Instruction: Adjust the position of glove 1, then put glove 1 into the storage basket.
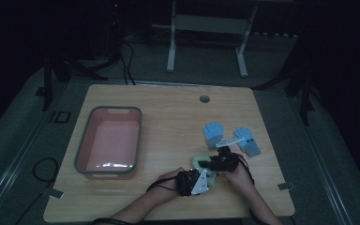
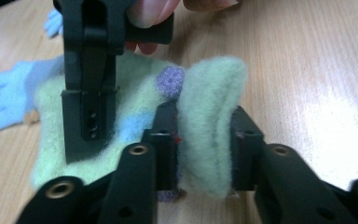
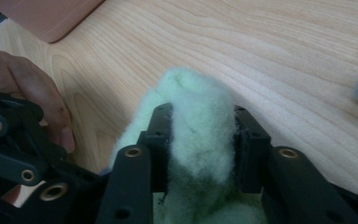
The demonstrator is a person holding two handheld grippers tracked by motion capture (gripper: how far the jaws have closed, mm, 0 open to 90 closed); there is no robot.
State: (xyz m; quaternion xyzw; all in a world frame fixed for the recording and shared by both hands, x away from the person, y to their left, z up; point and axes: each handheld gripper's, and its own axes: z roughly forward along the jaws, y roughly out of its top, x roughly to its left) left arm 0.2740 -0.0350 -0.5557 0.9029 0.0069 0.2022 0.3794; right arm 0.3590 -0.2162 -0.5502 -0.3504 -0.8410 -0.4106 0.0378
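Observation:
A pale green fuzzy mitten point(image 1: 200, 162) with a purple dot and a blue patch lies near the table's front edge. My left gripper point(image 2: 205, 126) is shut on a raised fold of it. My right gripper point(image 3: 198, 126) is shut on another bunched part of the same mitten. In the high view the left gripper point(image 1: 208, 178) and the right gripper point(image 1: 212, 164) meet over the mitten, close together. The left gripper view has the right gripper point(image 2: 91, 135) coming down onto the mitten point(image 2: 51, 140) from the upper left. A hand's fingers point(image 3: 51, 107) rest beside the mitten point(image 3: 196, 107).
A pink bin with a grey rim point(image 1: 115, 108) stands on the left of the table; its corner point(image 3: 46, 16) is near. Two blue gloves point(image 1: 213, 133) point(image 1: 247, 139), joined by a white tag point(image 1: 229, 142), lie right of the mitten. A cable hole point(image 1: 205, 99) is at the back.

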